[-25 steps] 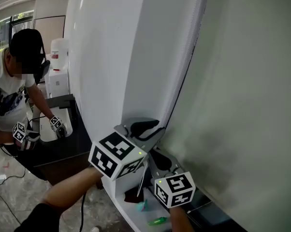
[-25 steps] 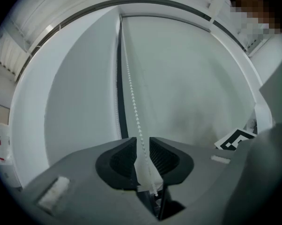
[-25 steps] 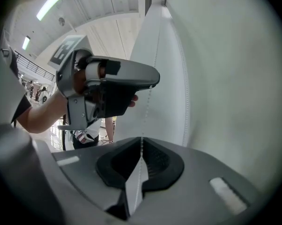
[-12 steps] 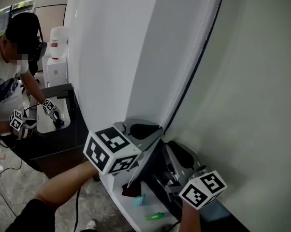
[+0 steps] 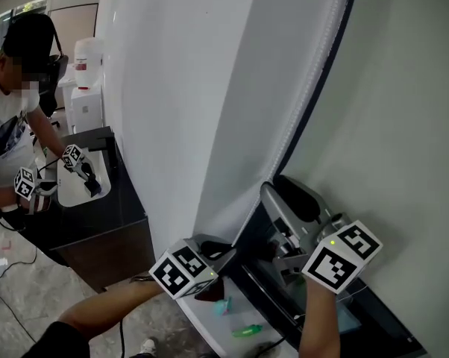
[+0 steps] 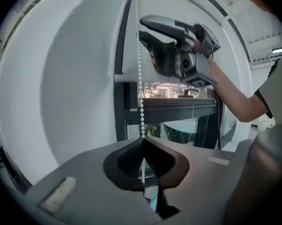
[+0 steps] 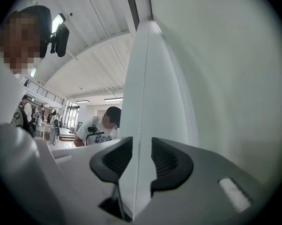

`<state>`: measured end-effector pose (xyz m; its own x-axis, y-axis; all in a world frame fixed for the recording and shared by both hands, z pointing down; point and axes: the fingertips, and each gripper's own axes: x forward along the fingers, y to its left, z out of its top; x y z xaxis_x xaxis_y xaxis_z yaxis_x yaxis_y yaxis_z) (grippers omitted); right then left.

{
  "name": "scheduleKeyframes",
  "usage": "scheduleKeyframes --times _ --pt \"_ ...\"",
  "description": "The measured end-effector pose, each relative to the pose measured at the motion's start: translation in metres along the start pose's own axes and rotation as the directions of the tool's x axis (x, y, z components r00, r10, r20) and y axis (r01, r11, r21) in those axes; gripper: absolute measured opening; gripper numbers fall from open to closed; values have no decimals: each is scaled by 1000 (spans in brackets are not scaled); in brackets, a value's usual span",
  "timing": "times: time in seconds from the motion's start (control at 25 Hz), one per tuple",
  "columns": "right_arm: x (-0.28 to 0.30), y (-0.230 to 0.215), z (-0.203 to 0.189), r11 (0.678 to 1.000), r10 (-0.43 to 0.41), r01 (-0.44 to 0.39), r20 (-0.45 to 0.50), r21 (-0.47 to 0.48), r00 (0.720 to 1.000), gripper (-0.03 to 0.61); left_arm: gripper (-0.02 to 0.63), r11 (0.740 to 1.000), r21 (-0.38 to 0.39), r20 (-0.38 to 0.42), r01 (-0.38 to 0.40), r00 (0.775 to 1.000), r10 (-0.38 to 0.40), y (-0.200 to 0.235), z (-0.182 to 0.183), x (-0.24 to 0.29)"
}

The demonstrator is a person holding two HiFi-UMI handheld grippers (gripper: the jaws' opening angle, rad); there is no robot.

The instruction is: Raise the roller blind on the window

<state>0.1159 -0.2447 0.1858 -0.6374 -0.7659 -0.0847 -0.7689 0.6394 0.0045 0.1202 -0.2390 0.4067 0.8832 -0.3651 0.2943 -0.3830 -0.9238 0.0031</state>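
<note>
The roller blind (image 5: 403, 110) hangs as a pale sheet over the window on the right. Seen from below, its bottom rail (image 6: 124, 78) sits a little above the dark frame, with a strip of glass (image 6: 174, 90) clear under it.

Nearest me, the left gripper (image 6: 142, 149) has dropped from beside the other one to low down by the near edge of the white sill (image 5: 202, 319). Its jaws have just been closing and are pinched tight on the white bead chain (image 6: 140, 93), which runs straight up out of them.

Above it, the right gripper (image 7: 142, 149) has climbed along the window edge. Its jaws have just been opening and stand wide with nothing gripped. Only the wall corner shows between them, and the chain passes just to one side.

I judge this a hand-over-hand haul: one pull is done, and the right is free to take a higher hold.

Further off, a person (image 5: 1, 148) works at a dark counter (image 5: 98, 230). No brand or wording is legible anywhere, only the black-and-white square markers on the grippers' cubes.
</note>
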Motion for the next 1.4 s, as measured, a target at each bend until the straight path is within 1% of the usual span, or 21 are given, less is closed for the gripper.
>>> scheduleKeyframes --times 0.16,0.2,0.28,0.36,0.44,0.52,0.56,0.6,0.64,0.68,0.76,0.84,0.92,0.96,1.04,1.12,1.2,1.28,1.4 --pt "18 6 5 999 32 -32 -6 5 999 124 9 999 -31 -102 11 995 -14 -5 -58 10" --pt "20 7 7 999 34 -34 0 -2 999 96 9 999 -34 -115 11 993 -15 -6 -67 10" --pt "20 10 6 999 39 -38 10 -24 999 30 9 999 -35 -124 5 992 -10 -6 -75 9" --pt "16 14 1 998 52 -52 14 -29 999 12 9 999 -47 -124 9 992 -15 -9 -81 9" --pt "14 14 1 999 50 -50 16 -19 999 8 9 994 -102 -119 43 991 -56 -14 -81 5" --pt "14 10 3 999 19 -18 24 -49 1000 8 11 981 -178 -103 73 990 -92 -16 -75 -4" --pt "12 10 3 997 7 -4 29 -73 1000 8 34 977 -202 -80 74 992 -92 -16 -69 -9" --pt "9 11 2 996 4 -1 33 -86 999 6 75 974 -214 -43 77 995 -88 -17 -59 -15" --pt "6 14 1 996 10 -7 37 -85 999 6 101 972 -218 7 88 996 -89 -19 -46 -22" --pt "3 17 -2 997 15 -12 39 -81 999 6 103 971 -216 63 105 994 -93 -22 -29 -31" --pt "-1 20 -12 995 -5 8 27 -97 1000 6 103 969 -206 183 136 978 -99 -21 12 -52" --pt "-1 19 -27 992 -37 36 -9 -119 999 6 103 970 -197 289 144 954 -83 -11 56 -75" --pt "2 19 -50 994 -36 30 -52 -108 998 6 103 975 -181 354 129 933 -57 2 93 -89" --pt "3 20 -63 995 -31 24 -73 -98 997 6 103 980 -167 370 113 928 -44 8 107 -92" --pt "-1 22 -89 996 -31 22 -105 -87 994 6 103 987 -135 380 82 925 -25 14 127 -92" --pt "-9 21 -113 997 -45 36 -118 -73 992 7 103 991 -111 384 74 923 -26 14 139 -89" --pt "-18 22 -134 998 -47 43 -126 -39 991 6 103 992 -89 386 84 921 -44 9 148 -85" --pt "-22 25 -151 999 -32 31 -144 -6 989 6 103 994 -61 379 96 923 -66 3 154 -79" --pt "-23 31 -172 1000 -10 13 -190 16 982 6 103 990 -28 372 139 921 -119 -8 163 -69"
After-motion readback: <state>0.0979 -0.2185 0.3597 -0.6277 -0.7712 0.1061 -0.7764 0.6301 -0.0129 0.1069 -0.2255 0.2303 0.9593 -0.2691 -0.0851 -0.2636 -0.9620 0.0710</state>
